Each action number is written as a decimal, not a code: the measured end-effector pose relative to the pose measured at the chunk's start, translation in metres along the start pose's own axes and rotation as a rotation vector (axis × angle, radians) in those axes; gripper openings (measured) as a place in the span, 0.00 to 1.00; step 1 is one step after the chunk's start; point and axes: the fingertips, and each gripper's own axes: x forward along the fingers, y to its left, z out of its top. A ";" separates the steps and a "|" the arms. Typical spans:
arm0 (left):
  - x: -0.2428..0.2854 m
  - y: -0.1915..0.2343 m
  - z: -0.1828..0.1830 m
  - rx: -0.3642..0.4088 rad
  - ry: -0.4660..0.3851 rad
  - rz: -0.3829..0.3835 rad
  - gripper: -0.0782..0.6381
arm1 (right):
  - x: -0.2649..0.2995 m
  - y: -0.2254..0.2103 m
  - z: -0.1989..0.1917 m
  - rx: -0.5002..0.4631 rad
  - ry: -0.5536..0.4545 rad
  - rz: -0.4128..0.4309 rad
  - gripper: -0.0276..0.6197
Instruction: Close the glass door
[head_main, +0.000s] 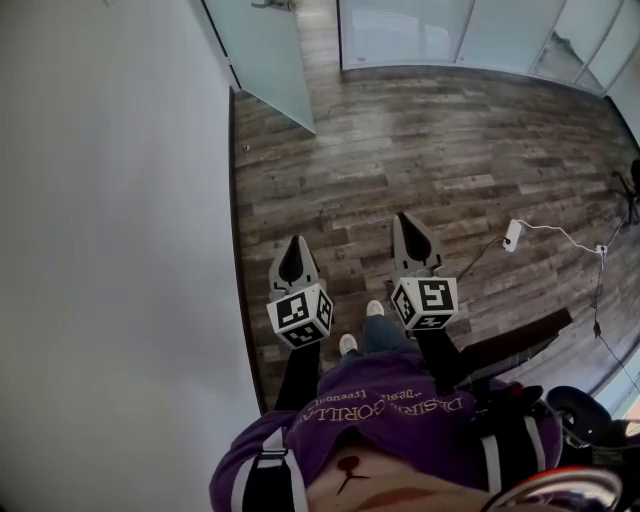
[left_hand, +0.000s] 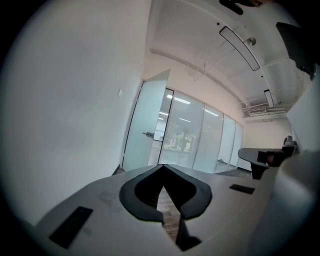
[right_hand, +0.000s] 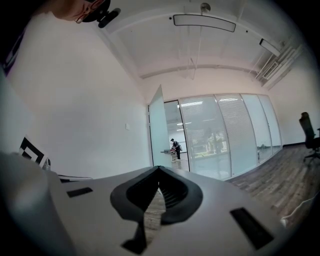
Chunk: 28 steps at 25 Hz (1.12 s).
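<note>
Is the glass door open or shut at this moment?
Open. The glass door stands swung into the room at an angle to the glass wall, leaving the doorway beside it uncovered.

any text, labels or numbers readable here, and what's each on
"DESIR… GORILL…": upside-down print on the purple shirt, only partly legible; the smaller line beside it is too blurred to read.
Left tool and right tool: their cubes carry black-and-white square patterns, no words.
Both gripper views: nothing readable.
</note>
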 end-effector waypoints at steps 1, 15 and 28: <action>0.007 -0.001 -0.001 0.001 0.000 -0.001 0.11 | 0.006 -0.003 -0.001 -0.001 0.001 0.000 0.04; 0.135 -0.036 0.047 0.011 -0.066 0.031 0.11 | 0.131 -0.075 0.032 -0.011 -0.030 0.085 0.04; 0.200 -0.035 0.043 -0.003 -0.050 0.082 0.11 | 0.200 -0.101 0.022 -0.005 0.006 0.150 0.04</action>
